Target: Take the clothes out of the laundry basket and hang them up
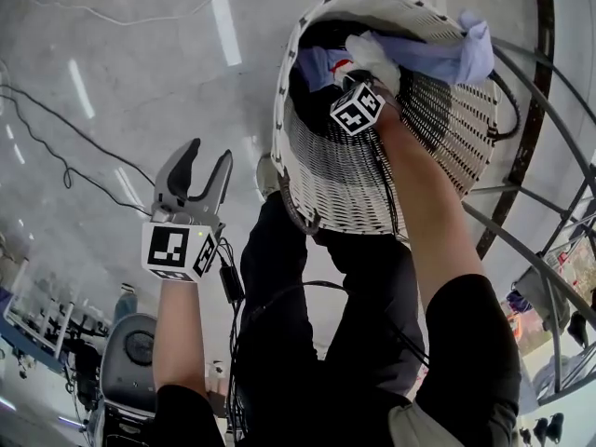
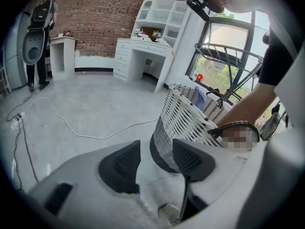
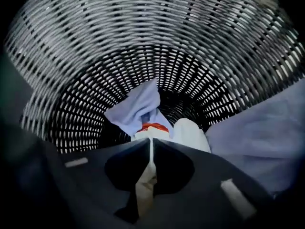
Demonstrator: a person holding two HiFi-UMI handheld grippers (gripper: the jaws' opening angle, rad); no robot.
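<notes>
At the left, the left gripper hangs over the grey floor, apart from the basket, its jaws partly spread with nothing between them; in its own view a thin white cable trails across the floor beyond the pads. Right of it stands the white wicker laundry basket, its mouth turned up toward the head camera, just ahead of the person's dark trouser legs. The right gripper reaches down inside the basket, its jaws pressed together on a fold of the white garment, which has a red edge and lies against a lavender cloth near the bottom. Another lavender garment drapes over the basket's right rim, and a dark metal frame rises just beside that
</notes>
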